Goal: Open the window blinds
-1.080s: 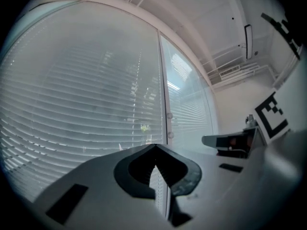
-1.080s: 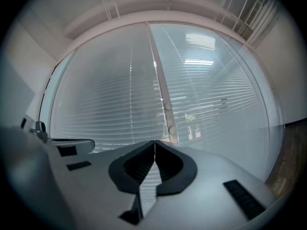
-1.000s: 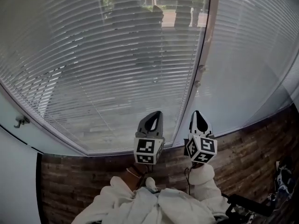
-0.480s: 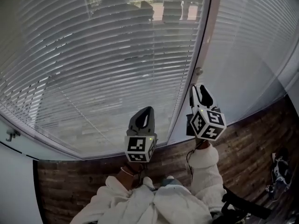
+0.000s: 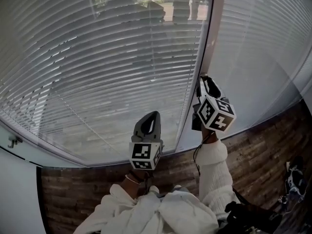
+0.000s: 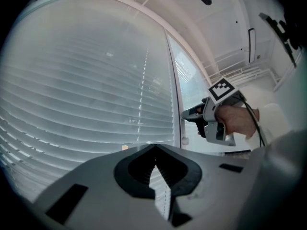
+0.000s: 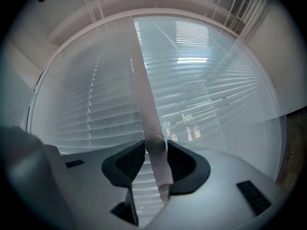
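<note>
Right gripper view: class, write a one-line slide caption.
Right gripper, jaws just opened, straddles the round brownish knob on the pale vertical bar between white slatted window blinds.

- Left blinds (image 5: 97, 72): pale horizontal slats, fully lowered and tilted just enough that the outdoors shows through in stripes.
- Right blinds (image 5: 263, 57): same slats, lowered, reading milky and closed.
- Small round knob (image 7: 155, 145) sits on the pale post (image 5: 214, 28) between them.

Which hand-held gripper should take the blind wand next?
Right. The right hand-held gripper has just opened its jaws around the blind wand; the left hand-held gripper is shut, facing the slats.
</note>
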`<state>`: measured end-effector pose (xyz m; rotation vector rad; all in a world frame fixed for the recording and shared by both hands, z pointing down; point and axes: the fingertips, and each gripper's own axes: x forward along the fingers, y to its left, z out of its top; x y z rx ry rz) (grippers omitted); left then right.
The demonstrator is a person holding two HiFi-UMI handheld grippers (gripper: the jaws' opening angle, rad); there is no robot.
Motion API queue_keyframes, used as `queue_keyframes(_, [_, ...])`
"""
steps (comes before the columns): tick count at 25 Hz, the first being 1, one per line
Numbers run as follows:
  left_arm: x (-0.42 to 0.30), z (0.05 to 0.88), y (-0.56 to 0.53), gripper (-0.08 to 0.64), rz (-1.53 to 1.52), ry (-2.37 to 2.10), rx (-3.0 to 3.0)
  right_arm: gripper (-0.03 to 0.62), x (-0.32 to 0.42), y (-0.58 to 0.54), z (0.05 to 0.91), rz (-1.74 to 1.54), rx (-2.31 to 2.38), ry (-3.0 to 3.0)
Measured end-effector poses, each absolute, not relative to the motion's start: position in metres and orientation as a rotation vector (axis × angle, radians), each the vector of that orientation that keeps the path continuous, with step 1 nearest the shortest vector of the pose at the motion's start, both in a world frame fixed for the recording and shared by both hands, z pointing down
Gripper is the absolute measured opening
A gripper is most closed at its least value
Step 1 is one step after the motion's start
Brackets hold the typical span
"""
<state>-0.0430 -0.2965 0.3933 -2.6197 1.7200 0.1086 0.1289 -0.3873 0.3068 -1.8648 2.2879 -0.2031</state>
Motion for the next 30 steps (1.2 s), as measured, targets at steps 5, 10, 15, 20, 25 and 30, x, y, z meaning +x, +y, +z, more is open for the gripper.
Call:
queue_keyframes(5, [-0.04,0.396,-0.3,0.0,0.096,1.718,-2.62,0.133,0.13,-0.39,0.305,-0.238,-1.883,2.313])
queue_keyframes(10, [-0.041,0.398,-0.303,0.0,0.09,1.721,-2.622,0.132,0.128,-0.391,0.304,0.023,-2.035,2.44])
queue_keyframes(15, [-0.043,0.403,-0.304,0.0,0.077,1.715,-2.628,0.132,0.12,-0.388,0.303,0.423,-2.197,2.591])
queue_keyframes(20, [-0.047,0.404,-0.307,0.0,0.079,1.728,-2.624,0.132,0.116,-0.385,0.305,0.834,-2.286,2.691])
queue_keyframes(25, [-0.046,0.402,-0.309,0.0,0.077,1.725,-2.618,0.132,0.113,-0.385,0.306,1.163,-2.308,2.721])
queue_keyframes(30, [-0.044,0.403,-0.309,0.0,0.074,1.729,-2.613,0.132,0.112,-0.385,0.309,1.445,-2.31,2.727])
